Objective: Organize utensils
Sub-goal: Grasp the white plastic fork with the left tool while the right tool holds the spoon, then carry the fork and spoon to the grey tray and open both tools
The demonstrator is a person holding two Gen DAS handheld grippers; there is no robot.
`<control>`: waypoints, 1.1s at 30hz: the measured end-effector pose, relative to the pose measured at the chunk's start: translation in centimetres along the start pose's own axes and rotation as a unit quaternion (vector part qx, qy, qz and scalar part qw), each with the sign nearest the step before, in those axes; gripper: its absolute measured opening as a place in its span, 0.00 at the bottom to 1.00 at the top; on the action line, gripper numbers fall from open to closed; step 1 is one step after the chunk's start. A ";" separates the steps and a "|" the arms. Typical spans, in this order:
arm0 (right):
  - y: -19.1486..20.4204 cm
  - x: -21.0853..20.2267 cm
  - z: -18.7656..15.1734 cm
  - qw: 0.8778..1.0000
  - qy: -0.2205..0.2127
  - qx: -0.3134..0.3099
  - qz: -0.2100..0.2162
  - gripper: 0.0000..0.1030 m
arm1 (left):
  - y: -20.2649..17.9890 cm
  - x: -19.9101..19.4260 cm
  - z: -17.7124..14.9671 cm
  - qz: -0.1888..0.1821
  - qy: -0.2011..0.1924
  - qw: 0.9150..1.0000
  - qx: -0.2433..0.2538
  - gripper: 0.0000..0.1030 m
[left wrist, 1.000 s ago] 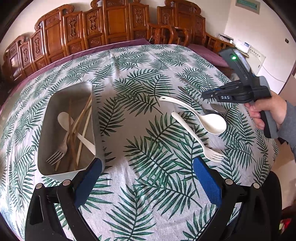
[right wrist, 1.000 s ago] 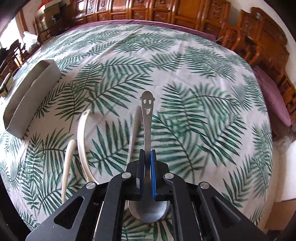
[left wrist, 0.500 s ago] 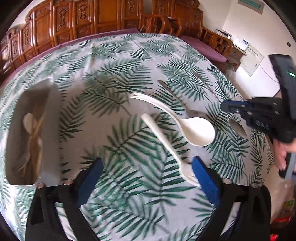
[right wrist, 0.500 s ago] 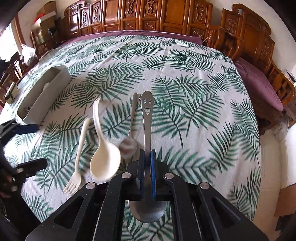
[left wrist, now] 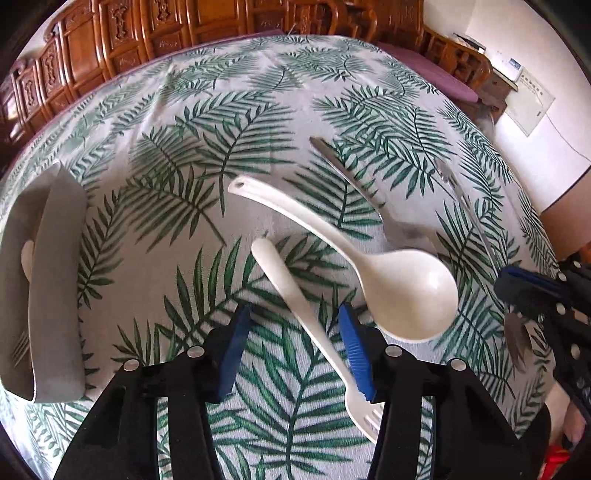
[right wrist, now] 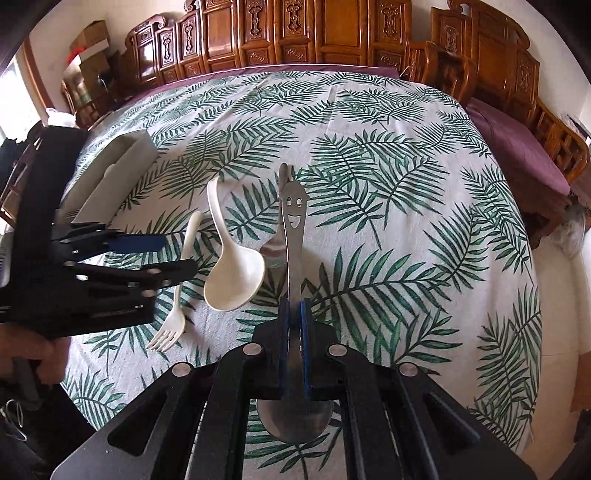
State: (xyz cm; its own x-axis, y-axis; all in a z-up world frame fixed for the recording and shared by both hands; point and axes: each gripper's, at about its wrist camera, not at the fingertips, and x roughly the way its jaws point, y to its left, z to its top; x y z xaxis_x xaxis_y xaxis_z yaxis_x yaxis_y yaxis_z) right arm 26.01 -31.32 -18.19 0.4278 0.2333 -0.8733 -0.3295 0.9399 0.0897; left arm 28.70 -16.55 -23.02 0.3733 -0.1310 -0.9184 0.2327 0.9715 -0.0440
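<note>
My right gripper [right wrist: 294, 314] is shut on a steel spoon with a smiley-face handle [right wrist: 291, 221], held above the table; it shows at the right edge of the left wrist view [left wrist: 517, 288]. My left gripper [left wrist: 293, 325] is open, its pads on either side of a white plastic fork [left wrist: 295, 295] lying on the cloth; the fork also shows in the right wrist view [right wrist: 177, 295]. A white plastic ladle spoon [left wrist: 406, 295] lies beside the fork. A second steel spoon [left wrist: 354, 177] lies behind it. A grey utensil tray [left wrist: 55, 277] at the left holds a fork and spoon.
A round table with a palm-leaf cloth [right wrist: 388, 184] carries everything. Carved wooden chairs [right wrist: 332, 33] ring its far side. A purple cushion [right wrist: 517, 147] lies on a seat at the right.
My left gripper has moved right and down from the tray to straddle the white fork. My right gripper has lifted the smiley spoon up and back from the table.
</note>
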 end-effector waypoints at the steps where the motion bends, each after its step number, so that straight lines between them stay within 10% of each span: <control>1: 0.0 -0.1 0.0 1.000 0.000 0.000 0.000 0.07 | -0.1 0.1 0.1 0.010 -0.001 1.000 0.003 0.36; 5: 0.4 -0.3 -0.1 1.000 -0.002 -0.001 0.003 0.07 | 0.2 -0.2 0.1 0.011 -0.002 1.000 0.008 0.08; 33: 9.5 -1.6 4.6 0.998 -0.026 -0.043 0.033 0.07 | 10.5 -10.3 -0.5 0.012 -0.095 0.995 -0.021 0.08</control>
State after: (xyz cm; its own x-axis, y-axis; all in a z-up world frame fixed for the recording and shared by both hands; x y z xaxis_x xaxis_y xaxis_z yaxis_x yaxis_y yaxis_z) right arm 26.08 -21.60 -13.76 0.4448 0.3085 -0.8408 -0.4280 0.8979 0.1030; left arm 26.88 -4.91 -14.17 0.5417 -0.1393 -0.8290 0.1850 0.9818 -0.0440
